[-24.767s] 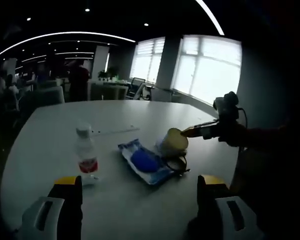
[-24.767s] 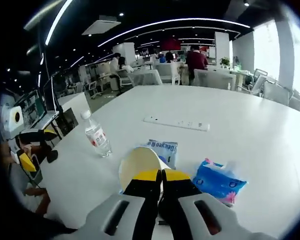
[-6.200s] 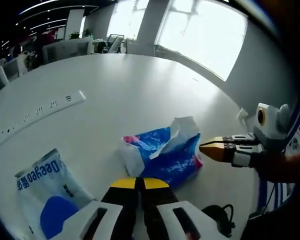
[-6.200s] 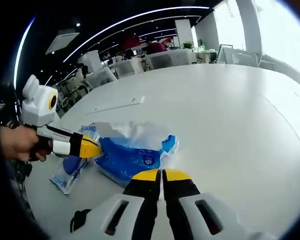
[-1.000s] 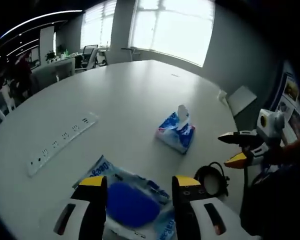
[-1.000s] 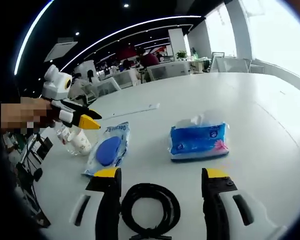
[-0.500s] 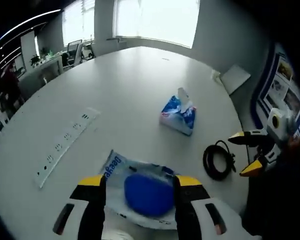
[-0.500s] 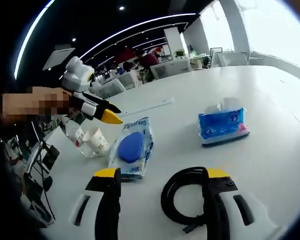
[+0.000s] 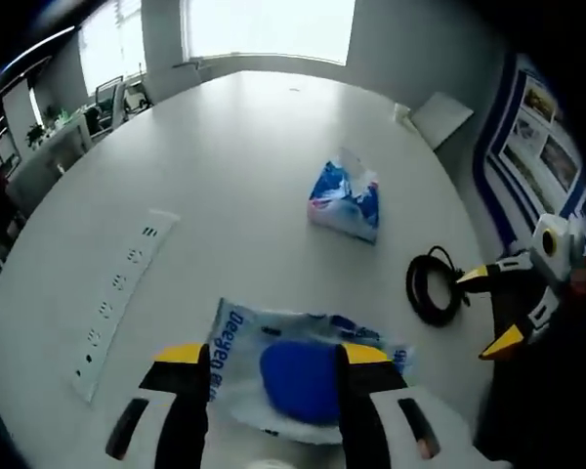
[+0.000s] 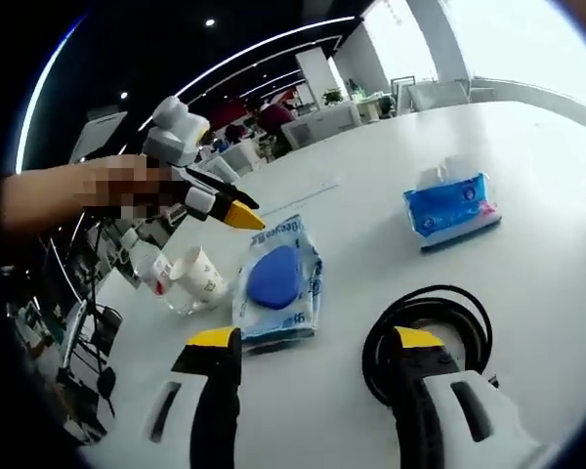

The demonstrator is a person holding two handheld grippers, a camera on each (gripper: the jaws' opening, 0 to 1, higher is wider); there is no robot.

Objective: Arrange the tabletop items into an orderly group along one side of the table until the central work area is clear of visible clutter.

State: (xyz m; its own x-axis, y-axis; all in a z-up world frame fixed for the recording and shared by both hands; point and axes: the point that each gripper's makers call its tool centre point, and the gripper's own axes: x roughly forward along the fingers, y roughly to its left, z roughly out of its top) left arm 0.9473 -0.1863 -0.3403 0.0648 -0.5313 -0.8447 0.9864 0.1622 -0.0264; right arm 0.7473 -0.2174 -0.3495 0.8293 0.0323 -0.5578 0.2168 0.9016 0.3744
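Observation:
A clear wet-wipes pack [image 9: 298, 376] with a blue lid lies on the white table between my left gripper's [image 9: 273, 357] open jaws, which hover above it. Farther off rests a blue tissue pack [image 9: 344, 200], and a black cable coil [image 9: 432, 288] lies to the right. In the right gripper view, my right gripper [image 10: 314, 342] is open, and the cable coil [image 10: 439, 291] lies by its right jaw. The wipes pack [image 10: 278, 278] sits ahead, with the left gripper [image 10: 246, 212] over its far end. The tissue pack [image 10: 452, 213] is far right.
A white power strip [image 9: 117, 298] lies on the left of the table [image 9: 244, 137]. A tipped paper cup [image 10: 197, 276] and a water bottle [image 10: 146, 264] rest near the table edge beyond the wipes. The right gripper [image 9: 488, 310] shows open at the table's right edge.
The left gripper view now looks down more steeply on the wipes pack. The right gripper has come closer to the cable coil, which now sits by its right jaw. Both stay open.

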